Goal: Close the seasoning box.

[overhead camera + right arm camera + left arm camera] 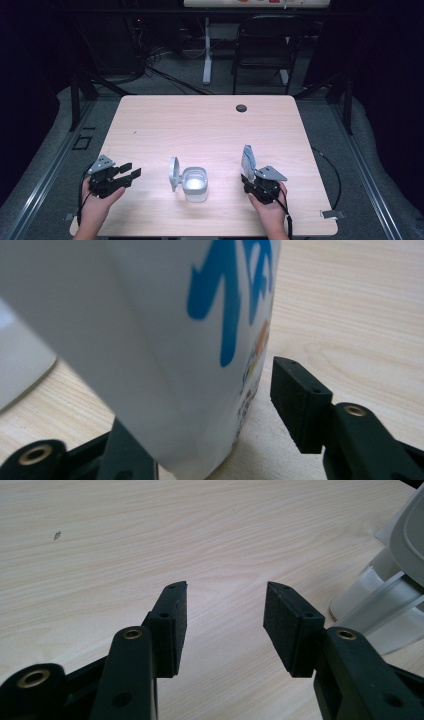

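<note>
Right gripper view looks along the right hand-held gripper, whose jaws stand apart around a white packet with blue lettering; the one pad in sight is clear of the packet's side, so nothing clamps it. No earlier picture is needed to see that the packet stands on its own base on the desk, between the jaws.

High view shows the same packet upright just ahead of the right hand-held gripper, its long axis vertical and its top pointing up, a broad face turned toward the open white container on that gripper's left, whose lid is tipped up. The left hand-held gripper, jaws apart and empty, rests beyond the container.

My judgement: the packet is tall on a narrow base, so a jaw brushing it on withdrawal could topple it, perhaps toward the container.
</note>
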The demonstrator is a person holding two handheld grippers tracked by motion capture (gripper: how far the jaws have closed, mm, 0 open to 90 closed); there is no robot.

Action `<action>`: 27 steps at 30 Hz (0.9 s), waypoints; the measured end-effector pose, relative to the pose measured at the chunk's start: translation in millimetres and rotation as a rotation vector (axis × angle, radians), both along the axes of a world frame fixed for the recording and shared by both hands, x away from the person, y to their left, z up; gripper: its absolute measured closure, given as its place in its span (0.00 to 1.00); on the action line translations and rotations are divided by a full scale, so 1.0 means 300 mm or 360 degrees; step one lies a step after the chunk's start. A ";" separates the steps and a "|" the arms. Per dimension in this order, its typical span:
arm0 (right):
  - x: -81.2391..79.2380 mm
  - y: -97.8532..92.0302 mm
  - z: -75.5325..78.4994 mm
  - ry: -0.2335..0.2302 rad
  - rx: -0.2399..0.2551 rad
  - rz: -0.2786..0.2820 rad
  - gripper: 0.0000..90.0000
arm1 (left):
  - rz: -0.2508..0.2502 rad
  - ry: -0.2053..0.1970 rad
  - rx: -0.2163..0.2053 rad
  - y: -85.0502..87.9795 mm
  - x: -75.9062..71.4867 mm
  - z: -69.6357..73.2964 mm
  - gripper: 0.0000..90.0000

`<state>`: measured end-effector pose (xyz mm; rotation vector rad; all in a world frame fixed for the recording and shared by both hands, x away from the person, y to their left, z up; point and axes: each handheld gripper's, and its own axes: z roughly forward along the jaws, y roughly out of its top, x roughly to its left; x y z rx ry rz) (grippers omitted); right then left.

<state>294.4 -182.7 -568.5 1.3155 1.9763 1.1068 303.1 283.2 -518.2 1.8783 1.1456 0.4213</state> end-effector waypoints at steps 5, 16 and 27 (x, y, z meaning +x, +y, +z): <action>-0.008 0.024 0.001 -0.0069 -0.0002 -0.0007 0.54 | 0.0000 -0.0006 -0.0001 0.001 -0.001 0.002 0.58; -0.039 0.044 0.026 -0.0029 -0.0074 -0.0071 0.52 | 0.0006 -0.0017 -0.0009 0.011 -0.004 0.015 0.58; -0.068 0.045 0.045 -0.0006 0.0007 -0.0165 0.52 | 0.0005 -0.0034 -0.0023 0.008 -0.007 0.022 0.58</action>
